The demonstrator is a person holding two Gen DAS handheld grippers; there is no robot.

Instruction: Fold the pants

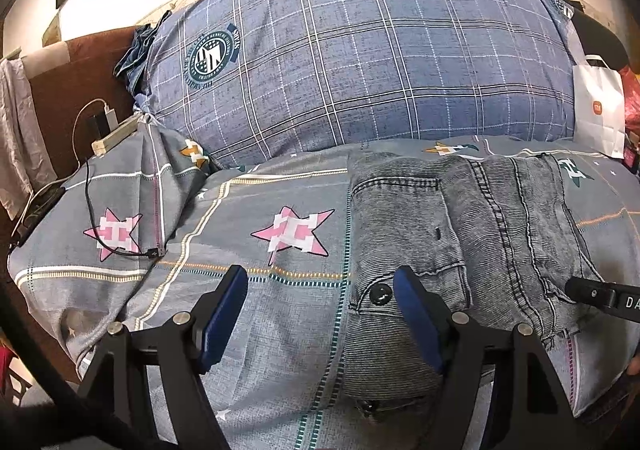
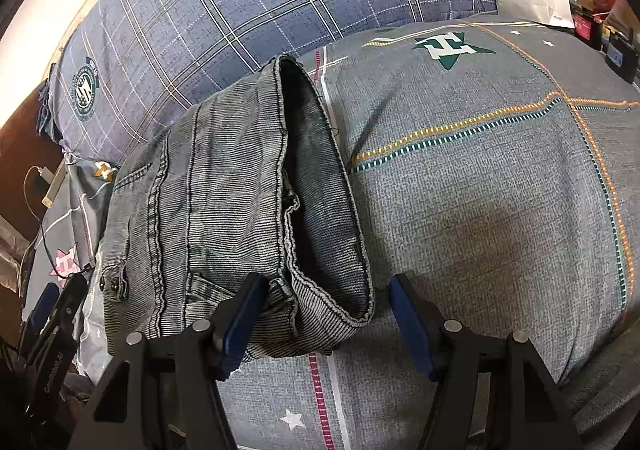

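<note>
Grey washed jeans (image 1: 460, 234) lie folded into a compact stack on the grey patterned bedspread (image 1: 248, 242). My left gripper (image 1: 320, 282) is open at the stack's left edge, one blue finger over the waistband button (image 1: 379, 295), the other over bare bedspread. In the right wrist view the folded jeans (image 2: 224, 202) show their open leg hem (image 2: 320, 178) at the right side. My right gripper (image 2: 326, 290) is open, straddling the near right corner of the stack, holding nothing. The right gripper's tip shows in the left wrist view (image 1: 600, 296).
A large blue plaid pillow (image 1: 360, 58) fills the back of the bed. A white paper bag (image 1: 600, 106) stands at the right. A black cable (image 1: 116, 246), a power strip (image 1: 116, 136) and a phone lie at the left edge. The bedspread (image 2: 500, 178) extends right of the jeans.
</note>
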